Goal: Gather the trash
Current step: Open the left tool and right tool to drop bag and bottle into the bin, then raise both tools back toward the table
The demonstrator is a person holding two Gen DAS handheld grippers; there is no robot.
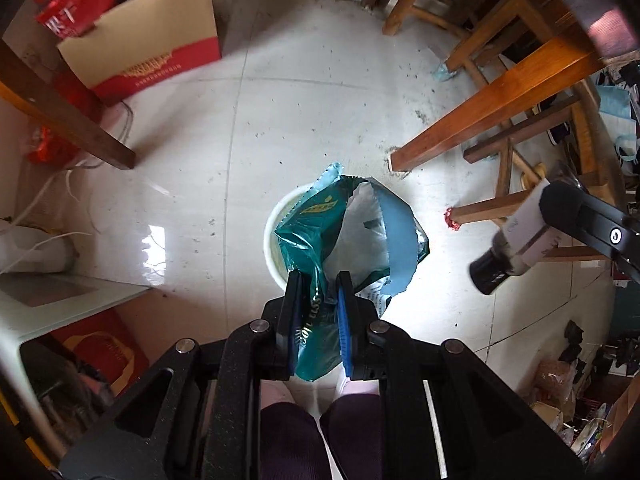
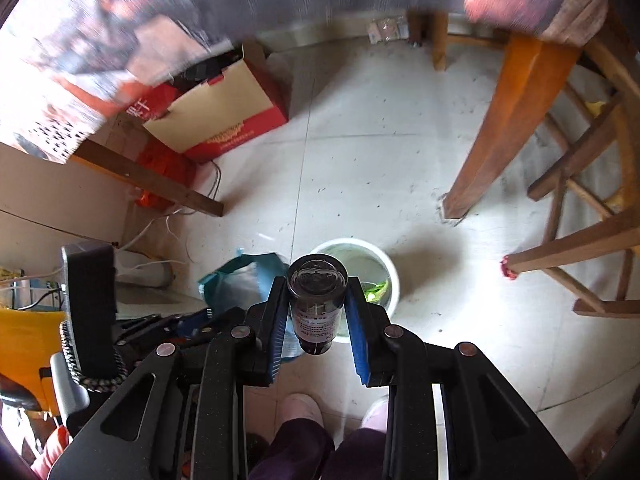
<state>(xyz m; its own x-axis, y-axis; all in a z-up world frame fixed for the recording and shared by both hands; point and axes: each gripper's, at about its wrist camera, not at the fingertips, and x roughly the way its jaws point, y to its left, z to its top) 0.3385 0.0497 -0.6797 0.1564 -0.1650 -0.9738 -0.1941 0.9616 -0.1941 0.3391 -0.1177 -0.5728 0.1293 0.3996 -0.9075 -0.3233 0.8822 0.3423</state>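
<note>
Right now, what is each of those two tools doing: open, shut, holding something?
Left tool: shut on the green snack bag.
Right tool: shut on the dark glass bottle.

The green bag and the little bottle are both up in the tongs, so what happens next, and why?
Probably open the left tongs so the green bag drops. It hangs over the white bin on the floor. The right tongs grip a dark bottle over the same bin, which can follow.
</note>
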